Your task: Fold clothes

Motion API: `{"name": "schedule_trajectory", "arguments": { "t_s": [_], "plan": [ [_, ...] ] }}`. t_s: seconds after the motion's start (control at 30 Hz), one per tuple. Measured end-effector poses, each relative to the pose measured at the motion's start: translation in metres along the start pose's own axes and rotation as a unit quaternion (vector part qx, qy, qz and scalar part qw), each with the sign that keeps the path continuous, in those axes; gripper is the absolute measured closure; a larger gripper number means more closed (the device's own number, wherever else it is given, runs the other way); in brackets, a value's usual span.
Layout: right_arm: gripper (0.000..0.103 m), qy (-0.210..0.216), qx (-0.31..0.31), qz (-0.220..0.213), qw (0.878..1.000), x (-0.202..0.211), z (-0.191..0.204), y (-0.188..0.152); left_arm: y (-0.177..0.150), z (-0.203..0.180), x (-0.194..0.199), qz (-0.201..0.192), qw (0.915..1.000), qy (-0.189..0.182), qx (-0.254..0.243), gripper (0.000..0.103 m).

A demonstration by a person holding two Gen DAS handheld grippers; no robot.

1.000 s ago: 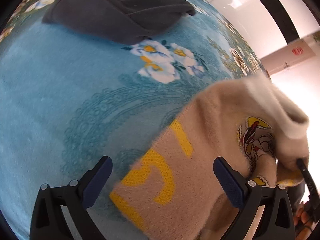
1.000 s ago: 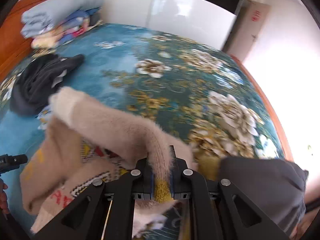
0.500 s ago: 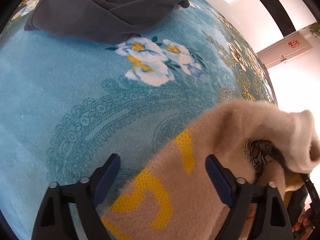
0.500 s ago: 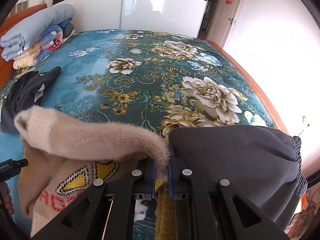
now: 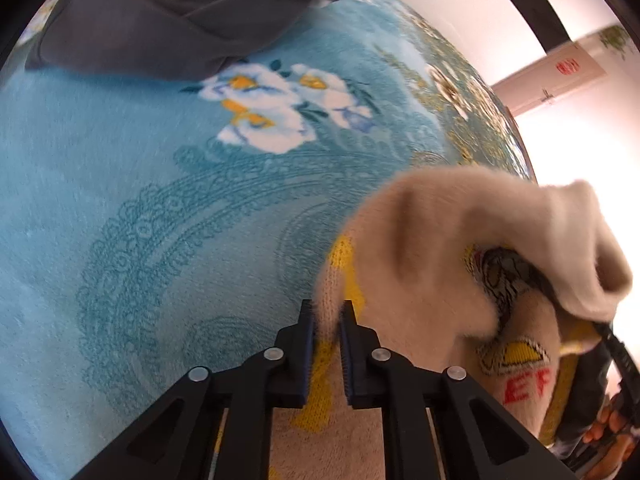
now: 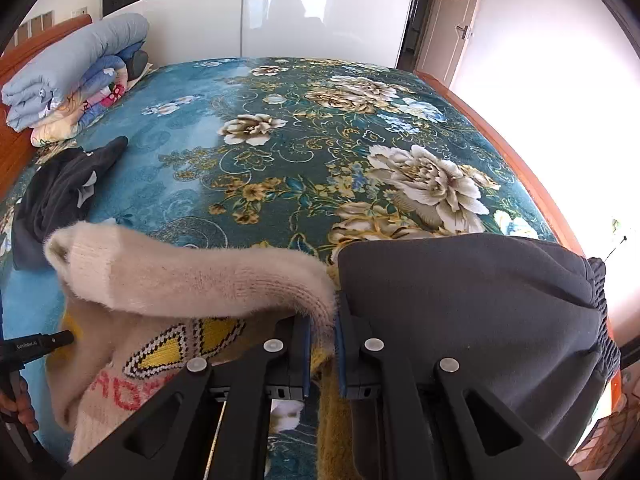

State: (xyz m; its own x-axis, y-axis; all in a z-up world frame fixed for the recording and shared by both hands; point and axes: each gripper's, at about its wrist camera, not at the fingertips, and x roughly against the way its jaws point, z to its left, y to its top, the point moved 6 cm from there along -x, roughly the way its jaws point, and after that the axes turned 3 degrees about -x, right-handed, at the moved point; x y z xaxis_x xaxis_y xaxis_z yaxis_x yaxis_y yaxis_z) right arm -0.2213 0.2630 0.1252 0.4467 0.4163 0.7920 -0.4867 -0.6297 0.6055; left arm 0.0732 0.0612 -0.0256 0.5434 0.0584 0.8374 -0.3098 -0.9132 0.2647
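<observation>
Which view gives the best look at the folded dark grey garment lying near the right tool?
The right wrist view: the folded dark grey garment fills the lower right, its whole top face and ribbed edge visible on the floral bedspread. The left wrist view does not clearly show it; the dark grey heap at its top is a different crumpled garment.

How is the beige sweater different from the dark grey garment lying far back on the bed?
The beige sweater is fuzzy, with yellow and red patterns; the dark grey garment is smooth and plain. The left gripper and right gripper pinch the sweater; the grey garment lies untouched. Both rest on the blue floral bedspread.
</observation>
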Motion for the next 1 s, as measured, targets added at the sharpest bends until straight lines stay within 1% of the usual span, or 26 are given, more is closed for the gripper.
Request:
{"name": "schedule_trajectory", "arguments": {
  "t_s": [0.1, 0.23, 0.27, 0.33, 0.43, 0.57, 0.67, 0.77, 0.9, 1.0],
  "plan": [
    [0.093, 0.005, 0.0, -0.005, 1.0, 0.007, 0.002, 0.0, -0.004, -0.007, 0.01, -0.009, 0.9995, 0.013, -0.029, 0.094],
    [0.094, 0.012, 0.004, -0.025, 1.0, 0.023, 0.007, 0.004, -0.007, -0.009, 0.031, -0.035, 0.9982, 0.019, -0.044, 0.095],
    [0.096, 0.012, 0.006, -0.033, 0.999, 0.029, 0.009, 0.005, -0.007, -0.009, 0.036, -0.041, 0.9979, 0.02, -0.046, 0.095],
    [0.096, 0.012, 0.017, -0.049, 0.999, 0.04, 0.011, 0.011, -0.009, -0.009, 0.045, -0.05, 0.9975, 0.014, -0.048, 0.095],
    [0.097, 0.018, 0.03, -0.061, 0.998, 0.051, 0.016, 0.017, -0.014, -0.011, 0.059, -0.06, 0.9964, 0.011, -0.058, 0.095],
    [0.097, 0.039, 0.028, -0.061, 0.997, 0.06, 0.025, 0.014, -0.022, -0.016, 0.076, -0.069, 0.9945, 0.012, -0.077, 0.095],
    [0.097, 0.055, 0.043, -0.056, 0.996, 0.063, 0.039, 0.006, -0.03, -0.018, 0.086, -0.069, 0.9941, 0.013, -0.083, 0.095],
    [0.097, 0.069, 0.062, -0.049, 0.995, 0.063, 0.055, -0.002, -0.035, -0.011, 0.096, -0.071, 0.9957, 0.003, -0.059, 0.096],
    [0.097, 0.086, 0.08, -0.027, 0.993, 0.052, 0.074, -0.011, -0.044, 0.011, 0.107, -0.07, 0.9975, -0.004, -0.003, 0.096],
    [0.097, 0.118, 0.108, -0.013, 0.987, 0.041, 0.096, -0.013, -0.046, 0.023, 0.107, -0.065, 0.9977, -0.001, 0.019, 0.096]
  ]
}}
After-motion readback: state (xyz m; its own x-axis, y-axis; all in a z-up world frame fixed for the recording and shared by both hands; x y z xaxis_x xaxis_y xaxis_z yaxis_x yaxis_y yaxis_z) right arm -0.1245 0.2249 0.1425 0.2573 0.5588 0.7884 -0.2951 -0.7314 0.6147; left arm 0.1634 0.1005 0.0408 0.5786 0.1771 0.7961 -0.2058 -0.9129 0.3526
